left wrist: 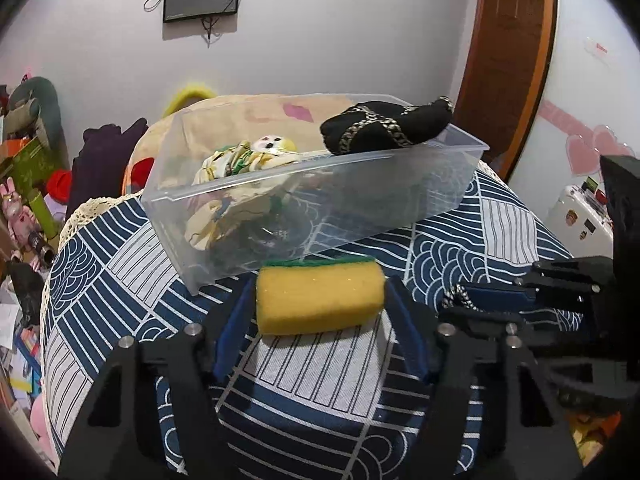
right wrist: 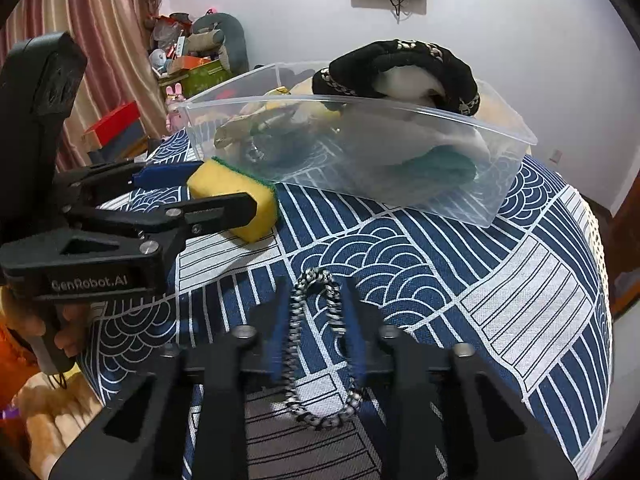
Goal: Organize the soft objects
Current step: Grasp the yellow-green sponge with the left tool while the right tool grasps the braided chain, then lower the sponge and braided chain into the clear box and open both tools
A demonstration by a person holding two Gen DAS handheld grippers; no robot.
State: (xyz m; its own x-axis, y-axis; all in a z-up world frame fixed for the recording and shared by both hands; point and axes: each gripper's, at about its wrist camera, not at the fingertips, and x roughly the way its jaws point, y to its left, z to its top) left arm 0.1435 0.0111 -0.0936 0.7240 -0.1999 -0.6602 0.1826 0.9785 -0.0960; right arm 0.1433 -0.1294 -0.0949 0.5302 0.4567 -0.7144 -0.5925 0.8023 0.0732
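Your left tongs [left wrist: 320,304] bracket the yellow sponge [left wrist: 318,300], a blue pad against each of its ends, so they pinch it where it lies on the patterned cloth [left wrist: 120,248] covering the desk, just in front of the clear bin's [left wrist: 400,184] near wall. That bin blocks the way straight ahead; inside it sits a cream printed fabric bundle [left wrist: 240,160], and a black headband with chain trim [left wrist: 384,124] rests across its right rim. Beyond the desk's left edge stands a crowd of boxes and plush toys [left wrist: 28,168]. Your right tongs [right wrist: 316,320] are pressed in on the braided black-and-white bracelet [right wrist: 304,344], which lies on the cloth nearer the front edge. To the right of the bracelet the cloth is bare out to the desk's right edge.
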